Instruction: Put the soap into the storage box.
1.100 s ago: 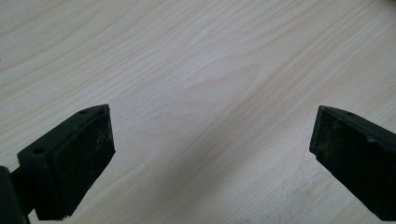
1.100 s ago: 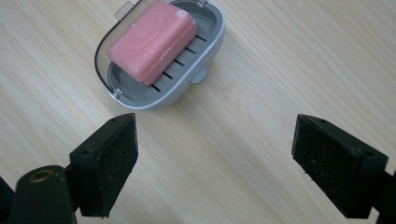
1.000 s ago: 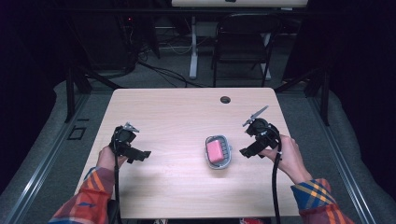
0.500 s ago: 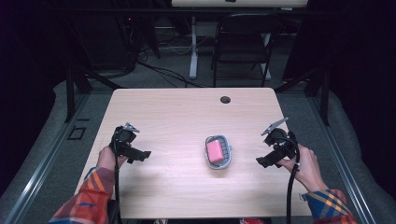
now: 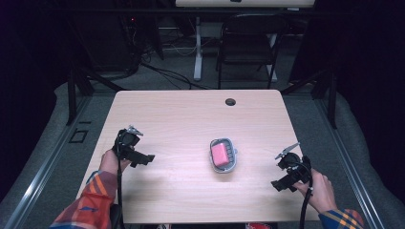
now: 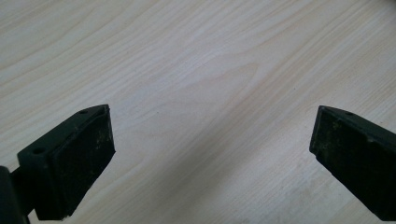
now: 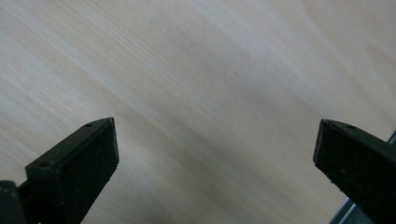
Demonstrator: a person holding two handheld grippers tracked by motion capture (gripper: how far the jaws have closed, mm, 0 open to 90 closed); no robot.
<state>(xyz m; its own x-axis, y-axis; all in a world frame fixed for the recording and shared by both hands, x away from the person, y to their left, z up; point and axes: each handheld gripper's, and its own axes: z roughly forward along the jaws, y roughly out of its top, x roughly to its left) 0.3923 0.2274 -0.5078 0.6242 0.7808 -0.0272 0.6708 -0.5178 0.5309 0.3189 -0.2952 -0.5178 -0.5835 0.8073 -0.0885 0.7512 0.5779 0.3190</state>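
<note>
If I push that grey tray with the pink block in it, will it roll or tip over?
Probably neither. The tray looks low and flat-bottomed on the table, so it should slide rather than roll. The wood looks smooth, so it may skid easily. The pink block sits inside the rim and would likely ride along, though how snugly it fits is hard to tell.

**One tray, one pink block, two grippers on a single table**

One light wooden table (image 5: 191,119) carries one grey tray (image 5: 223,155), and one pink block (image 5: 220,153) lies in it. Two handheld grippers are at work: one left gripper (image 5: 143,159) and one right gripper (image 5: 279,184), each with two black jaws, four jaws in all. One round cable hole (image 5: 230,101) marks the tabletop. One folding chair (image 5: 248,45) stands behind.
</note>
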